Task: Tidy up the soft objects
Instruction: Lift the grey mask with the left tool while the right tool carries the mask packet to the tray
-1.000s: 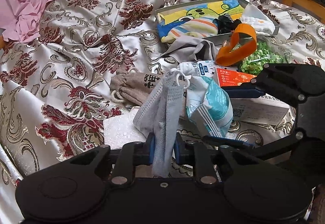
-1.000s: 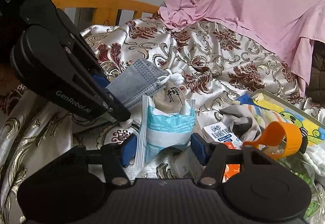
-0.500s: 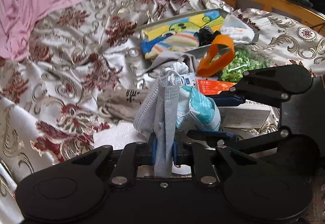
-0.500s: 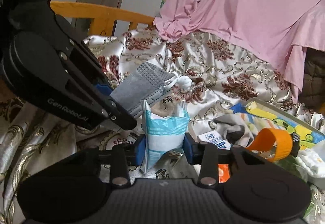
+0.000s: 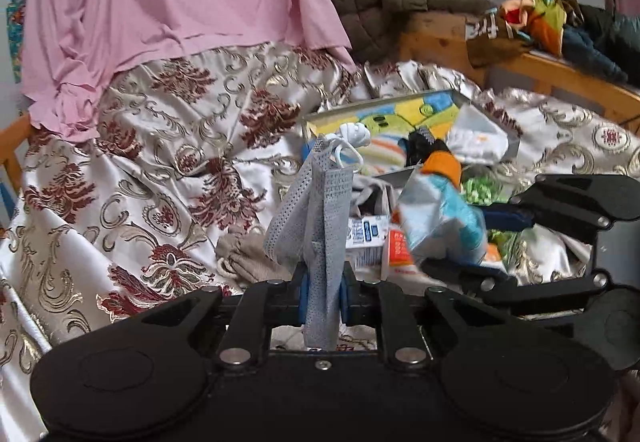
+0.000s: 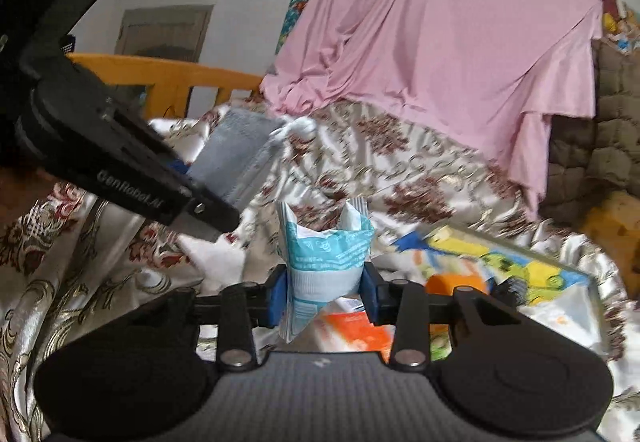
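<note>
Both fingers pinch the grey mask; right grips the packet.

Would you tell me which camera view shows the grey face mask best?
The left wrist view: the grey face mask stands centred and sharp, clamped in the left gripper, ear loops visible on top. In the right wrist view it appears off to the left, smaller, blurred and partly hidden behind that gripper.

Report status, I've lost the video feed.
Left tongs shut on grey face mask. Right tongs shut on blue-white packet. Both lifted above bedspread; nothing blocking.
</note>
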Demonstrator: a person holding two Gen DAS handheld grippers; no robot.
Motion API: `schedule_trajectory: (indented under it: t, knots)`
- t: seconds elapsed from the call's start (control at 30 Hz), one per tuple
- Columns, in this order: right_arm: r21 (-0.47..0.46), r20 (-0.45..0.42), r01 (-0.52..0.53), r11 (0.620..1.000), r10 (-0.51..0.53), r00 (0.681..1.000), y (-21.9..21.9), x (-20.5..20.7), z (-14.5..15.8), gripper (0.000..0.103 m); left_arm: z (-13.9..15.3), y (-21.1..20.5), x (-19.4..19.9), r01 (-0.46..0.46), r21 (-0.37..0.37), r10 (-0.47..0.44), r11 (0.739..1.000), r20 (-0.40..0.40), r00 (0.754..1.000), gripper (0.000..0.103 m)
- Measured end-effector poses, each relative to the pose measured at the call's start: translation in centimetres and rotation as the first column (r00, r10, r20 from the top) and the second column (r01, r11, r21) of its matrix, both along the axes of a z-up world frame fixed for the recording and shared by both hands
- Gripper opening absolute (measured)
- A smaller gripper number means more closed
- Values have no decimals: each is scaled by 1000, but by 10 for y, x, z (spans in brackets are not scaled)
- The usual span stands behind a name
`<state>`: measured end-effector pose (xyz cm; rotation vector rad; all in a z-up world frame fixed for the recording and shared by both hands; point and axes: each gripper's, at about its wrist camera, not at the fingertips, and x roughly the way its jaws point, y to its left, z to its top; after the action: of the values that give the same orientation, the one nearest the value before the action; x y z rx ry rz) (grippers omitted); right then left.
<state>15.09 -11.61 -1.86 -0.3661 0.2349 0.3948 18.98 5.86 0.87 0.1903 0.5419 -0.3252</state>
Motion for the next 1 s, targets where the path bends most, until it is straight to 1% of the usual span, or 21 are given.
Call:
schedule_trajectory:
  t: [0.07, 0.2, 0.33, 0.4, 0.53, 0.7, 0.83, 0.93, 1.0]
  knots:
    - [14, 27, 15, 1000, -16, 1000, -7, -2, 9, 41, 5, -5, -5, -9, -3, 9, 1000, 18, 1000, 16]
    - [54, 66, 40, 998, -44, 997, -23, -5, 24, 41, 18, -17, -7, -33, -44, 35, 998, 40, 999, 16]
    - [92, 101, 77, 993, -86, 991, -43, -5, 36, 41, 31, -38, -2, -47, -76, 51, 996, 58, 997, 16]
    - [116, 118, 109, 987, -123, 985, -57, -3, 43, 41, 37, -52, 5, -42, -86, 47, 995, 63, 997, 16]
    - [169, 133, 176, 970, -199, 971, -88, 3, 54, 41, 45, -85, 26, -18, -102, 25, 995, 63, 998, 16]
    - [197, 141, 274, 941, -304, 942, -130, 20, 63, 42, 52, -128, 57, 28, -101, -22, 994, 57, 998, 16]
    - [203, 140, 350, 915, -381, 914, -161, 38, 62, 42, 57, -159, 85, 56, -82, -51, 995, 61, 997, 16]
    - [242, 124, 394, 887, -431, 894, -180, 55, 56, 42, 60, -177, 109, 61, -69, -58, 996, 53, 997, 16]
    - [274, 96, 420, 865, -460, 883, -193, 70, 51, 42, 59, -189, 125, 66, -52, -64, 996, 49, 997, 16]
